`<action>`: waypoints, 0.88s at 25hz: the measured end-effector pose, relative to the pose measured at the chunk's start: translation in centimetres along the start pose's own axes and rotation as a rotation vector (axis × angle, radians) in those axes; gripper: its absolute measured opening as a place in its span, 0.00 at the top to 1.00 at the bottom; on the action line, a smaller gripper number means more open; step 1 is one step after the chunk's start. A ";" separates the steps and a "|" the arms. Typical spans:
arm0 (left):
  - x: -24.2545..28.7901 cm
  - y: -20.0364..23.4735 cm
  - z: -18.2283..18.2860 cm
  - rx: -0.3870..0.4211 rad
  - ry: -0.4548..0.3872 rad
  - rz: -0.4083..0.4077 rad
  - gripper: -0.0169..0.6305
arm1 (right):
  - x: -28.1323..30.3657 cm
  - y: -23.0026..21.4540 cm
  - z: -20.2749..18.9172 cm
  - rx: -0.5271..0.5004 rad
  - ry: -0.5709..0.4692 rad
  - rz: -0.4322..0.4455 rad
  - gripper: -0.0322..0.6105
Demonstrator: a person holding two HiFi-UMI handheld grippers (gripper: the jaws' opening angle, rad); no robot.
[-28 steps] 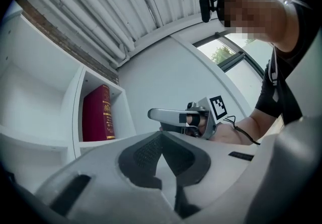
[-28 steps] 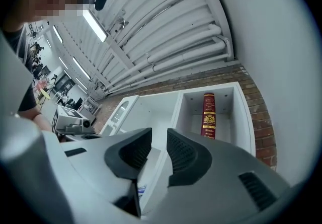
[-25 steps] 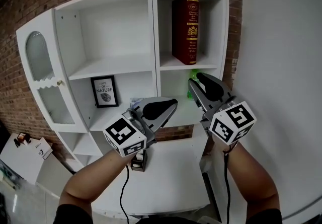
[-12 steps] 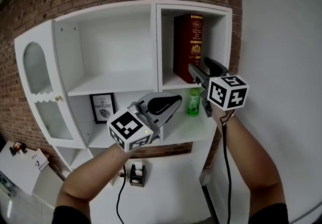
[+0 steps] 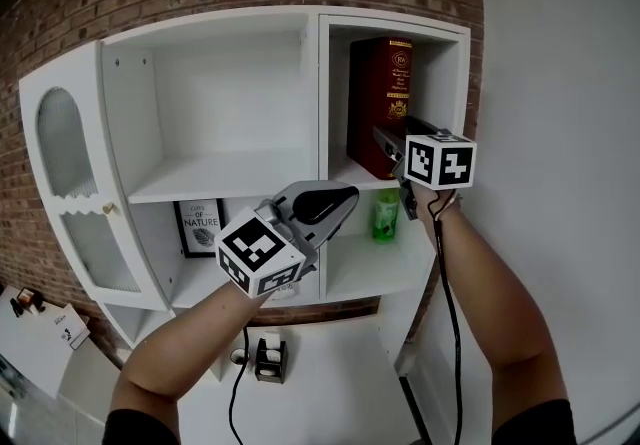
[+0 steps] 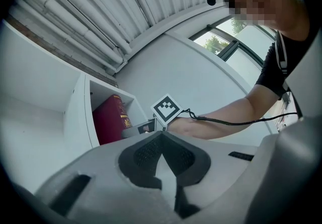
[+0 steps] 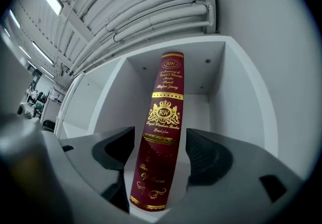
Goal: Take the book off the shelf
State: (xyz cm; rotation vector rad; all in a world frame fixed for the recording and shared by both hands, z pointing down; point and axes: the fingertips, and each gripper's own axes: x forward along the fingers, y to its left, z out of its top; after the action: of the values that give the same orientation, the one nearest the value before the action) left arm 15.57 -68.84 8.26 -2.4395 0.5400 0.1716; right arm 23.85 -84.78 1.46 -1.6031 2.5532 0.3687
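The red book (image 7: pixel 162 132) stands upright in the white shelf's (image 5: pixel 312 83) upper right compartment, its spine between the right gripper's (image 7: pixel 160 155) 2 opening jaws. The left gripper (image 6: pixel 162 142) is clenched, empty.

Soft, even indoor light; window (image 6: pixel 217 43) glare at 2 o'clock, strong fisheye curvature, dark corners, no motion blur.
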 end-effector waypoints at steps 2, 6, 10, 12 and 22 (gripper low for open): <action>-0.1 0.2 -0.4 -0.003 -0.003 -0.002 0.96 | 0.9 -0.4 -0.4 0.001 0.014 -0.016 0.48; -0.4 0.7 -0.9 -0.009 -0.007 -0.009 0.96 | 2.3 -0.3 -1.5 0.004 0.088 -0.033 0.48; -1.0 1.2 -0.9 -0.010 -0.019 -0.007 0.96 | 2.7 -0.3 -1.7 0.004 0.115 -0.058 0.57; -1.3 1.4 -1.0 -0.014 -0.022 -0.008 0.96 | 2.6 -0.1 -1.7 -0.001 0.117 -0.065 0.58; -2.3 0.2 0.5 -0.020 -0.023 0.009 0.96 | -0.8 1.8 -0.4 -0.005 0.080 -0.034 0.59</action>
State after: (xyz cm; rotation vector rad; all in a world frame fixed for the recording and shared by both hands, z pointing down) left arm 13.39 -67.88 8.32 -2.4522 0.5410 0.2100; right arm 22.61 -83.48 2.29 -1.6940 2.5808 0.3138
